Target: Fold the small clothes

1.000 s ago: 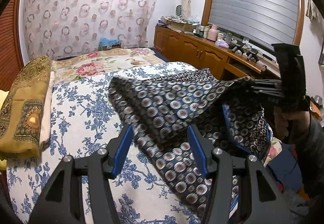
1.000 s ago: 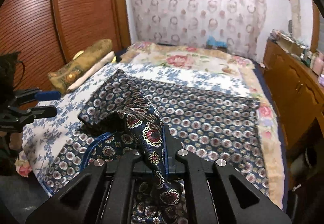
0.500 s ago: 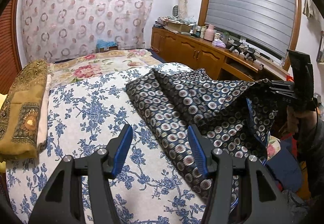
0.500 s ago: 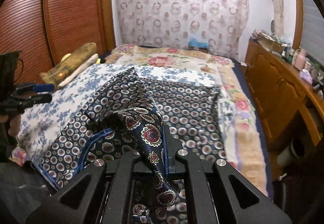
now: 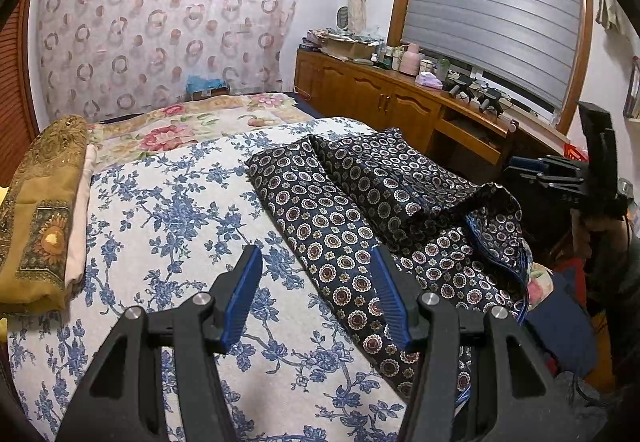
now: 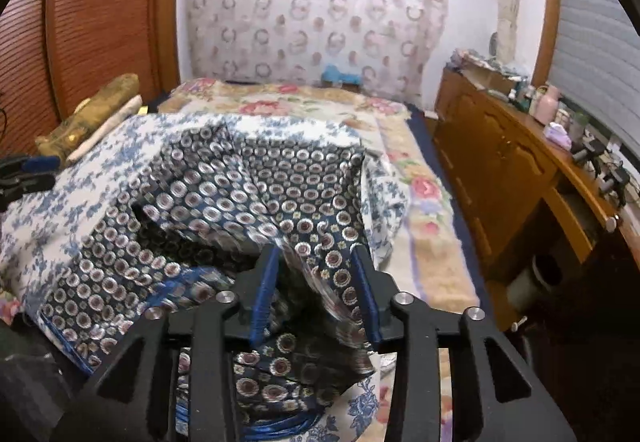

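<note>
The dark patterned cloth lies on the bed, on the blue-flowered sheet, along the side nearest the wooden cabinets. It is folded over itself into a long band, with a loose, rumpled heap at the bed's edge where blue piping shows.

The left gripper hangs over the sheet just beside the cloth's near edge. Its jaws stand apart with nothing between them; one blue pad is over the flowered sheet, the other over the cloth's border.

The right gripper is at the rumpled end of the cloth. Its jaws have just been opening, and a blurred flap of the cloth hangs between them. The pads stand clear of the fabric on both sides, so the grasp is released. In the left wrist view the same gripper shows at the right edge, held by a hand, just beside the heap.

A folded yellow-brown cloth lies along the far side of the bed. A flowered blanket covers the head end, below a curtain with ring patterns. Bottles and small things stand on the cabinets' surface under a shuttered window.
</note>
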Tool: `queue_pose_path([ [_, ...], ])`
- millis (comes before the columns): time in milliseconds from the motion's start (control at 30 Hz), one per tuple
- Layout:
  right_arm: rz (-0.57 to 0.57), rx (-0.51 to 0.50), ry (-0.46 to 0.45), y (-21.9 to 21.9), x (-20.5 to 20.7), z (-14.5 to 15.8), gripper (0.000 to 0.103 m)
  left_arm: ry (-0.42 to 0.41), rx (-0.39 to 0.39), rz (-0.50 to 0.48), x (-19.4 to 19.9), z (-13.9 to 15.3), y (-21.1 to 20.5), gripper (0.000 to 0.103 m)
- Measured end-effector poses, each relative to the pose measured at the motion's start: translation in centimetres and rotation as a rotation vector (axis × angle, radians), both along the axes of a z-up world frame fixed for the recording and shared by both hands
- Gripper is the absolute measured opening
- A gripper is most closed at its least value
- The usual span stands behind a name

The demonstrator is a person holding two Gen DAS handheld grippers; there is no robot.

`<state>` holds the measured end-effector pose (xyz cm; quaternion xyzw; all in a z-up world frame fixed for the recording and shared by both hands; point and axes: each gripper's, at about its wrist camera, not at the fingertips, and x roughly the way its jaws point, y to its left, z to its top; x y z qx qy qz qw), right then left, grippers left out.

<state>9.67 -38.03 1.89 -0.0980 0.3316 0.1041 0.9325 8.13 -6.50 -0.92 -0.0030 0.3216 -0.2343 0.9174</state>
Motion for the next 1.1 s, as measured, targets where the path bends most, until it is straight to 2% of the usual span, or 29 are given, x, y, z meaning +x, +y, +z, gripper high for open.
queue_pose_path([
  [100,0.025,0.003,-0.014,1.2,-0.3,0.3,0.04,0.003,0.001,-0.001,0.0,-0.2,-0.1,0.055],
  [267,0.104,-0.002,0.012,4.6,0.9,-0.6,0.05,0.004,0.0,-0.002,0.0,-0.2,-0.2,0.055],
  [333,0.151,-0.009,0.033,6.4,1.6,-1.4,0.053,0.005,0.001,-0.002,-0.1,-0.2,-0.2,0.055],
  [533,0.267,-0.021,0.123,10.9,4.0,-4.0,0.054,0.006,0.001,-0.003,-0.1,-0.3,-0.2,0.055],
  [733,0.317,-0.122,0.192,13.4,5.6,-6.6,0.055,0.01,0.004,-0.008,-0.2,-0.5,-0.3,0.055],
  [867,0.331,-0.26,0.199,14.1,6.2,-8.1,0.055,0.015,0.009,-0.012,-0.2,-0.6,-0.5,0.055],
  [967,0.339,-0.252,0.206,13.9,6.8,-8.2,0.054,0.018,0.011,-0.014,-0.1,-0.6,-0.6,0.055],
  [1000,0.335,-0.249,0.204,13.8,7.0,-8.2,0.05,0.018,0.012,-0.014,-0.1,-0.6,-0.7,0.055],
  [1067,0.33,-0.24,0.204,13.3,7.4,-8.0,0.034,0.018,0.013,-0.017,-0.2,-0.6,-0.8,0.055],
  [1100,0.325,-0.234,0.203,13.1,7.7,-7.9,0.021,0.018,0.014,-0.018,-0.2,-0.6,-0.8,0.055],
])
